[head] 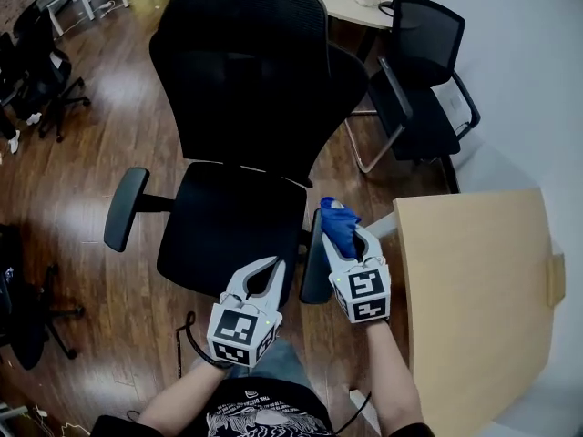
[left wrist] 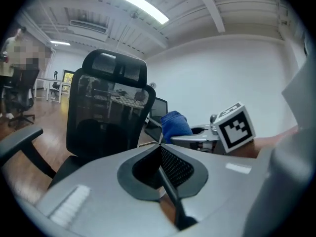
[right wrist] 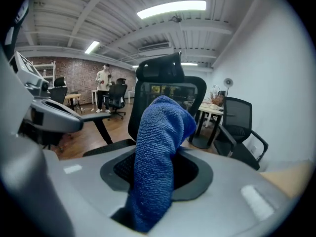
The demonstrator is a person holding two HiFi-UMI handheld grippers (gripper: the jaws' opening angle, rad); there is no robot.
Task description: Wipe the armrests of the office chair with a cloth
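The office chair's (head: 239,98) left armrest (head: 125,208) stood bare at the far left, well apart from both tools. Over the front of the seat hung the left gripper (head: 276,264), its jaws pressed together on nothing. Just beside it ran the right armrest (head: 314,271). The right gripper (head: 343,235) was clamped on the blue cloth (head: 337,218), which stuck up above the armrest's far end; whether it touched was unclear. A wooden table (head: 474,289) lay to the right.
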